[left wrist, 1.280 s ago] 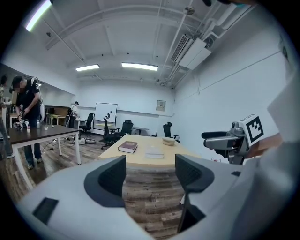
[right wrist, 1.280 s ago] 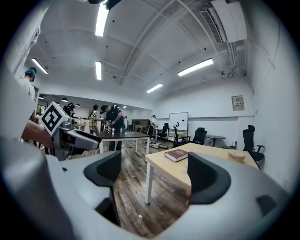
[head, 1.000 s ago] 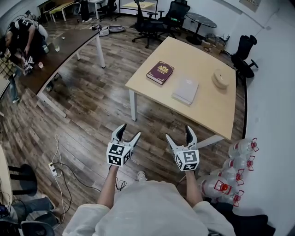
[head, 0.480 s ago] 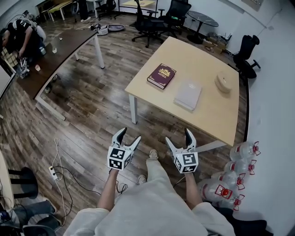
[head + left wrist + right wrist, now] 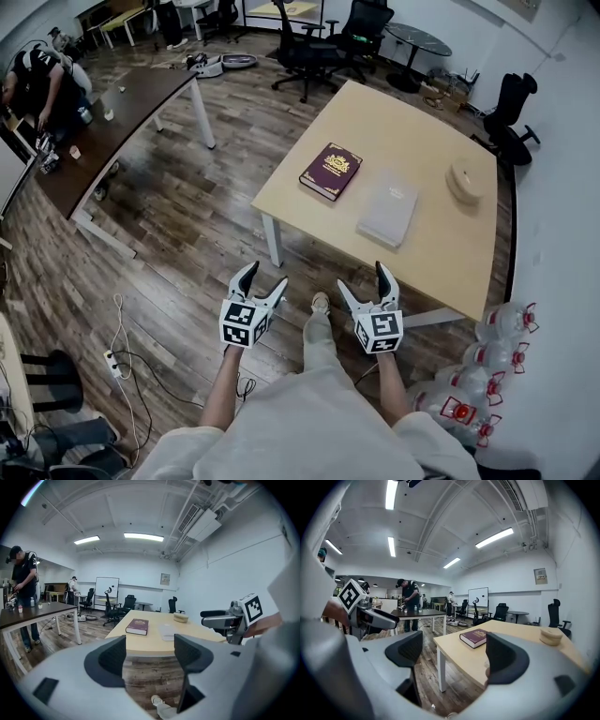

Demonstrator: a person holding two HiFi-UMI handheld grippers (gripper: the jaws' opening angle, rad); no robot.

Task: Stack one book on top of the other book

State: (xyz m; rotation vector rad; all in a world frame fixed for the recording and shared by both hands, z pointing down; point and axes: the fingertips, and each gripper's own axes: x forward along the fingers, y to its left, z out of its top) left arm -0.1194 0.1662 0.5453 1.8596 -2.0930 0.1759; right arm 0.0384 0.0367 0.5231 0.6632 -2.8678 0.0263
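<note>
We see a smooth, matt pale-wood surface [image 5: 412, 122], a maroon book [image 5: 330, 171] with a faintly glossy cover, and a dark wood-plank floor [image 5: 187, 216].

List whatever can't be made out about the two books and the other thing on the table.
- Maroon book: cover title too small to read in every view.
- White book: in the right gripper view, mostly hidden behind a jaw of the right gripper; any cover print too faint in the head view.
- Round tan object: too small to identify in any view.
- Table: far legs hidden under its top in the head view.
</note>
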